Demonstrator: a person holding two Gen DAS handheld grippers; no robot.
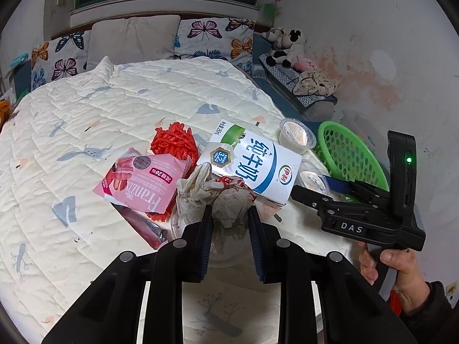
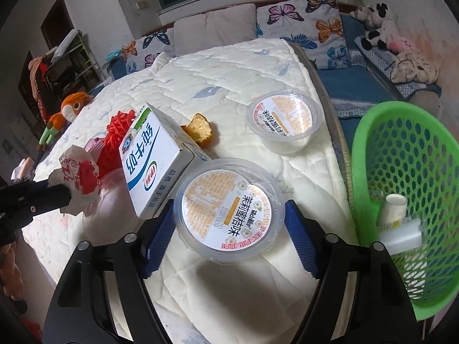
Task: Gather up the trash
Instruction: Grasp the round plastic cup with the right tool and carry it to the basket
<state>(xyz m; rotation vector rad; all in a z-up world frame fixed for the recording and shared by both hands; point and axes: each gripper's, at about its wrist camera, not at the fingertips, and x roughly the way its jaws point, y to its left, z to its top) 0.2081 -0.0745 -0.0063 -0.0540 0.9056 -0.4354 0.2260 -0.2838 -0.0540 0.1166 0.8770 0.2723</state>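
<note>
Lying flat, milk carton (image 2: 152, 169) lengthwise toward pillows (image 2: 301, 20).

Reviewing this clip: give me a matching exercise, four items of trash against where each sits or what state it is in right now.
Things:
1. crumpled paper wrapper
2. nearer plastic cup
3. milk carton
4. green basket

States:
A. off the bed's right edge, already holding some trash
B. between the open right gripper fingers, not yet squeezed
C. pinched in the left gripper
D. lying on the quilt, one end propped up

Pairs: 1-C, 2-B, 3-D, 4-A
</note>
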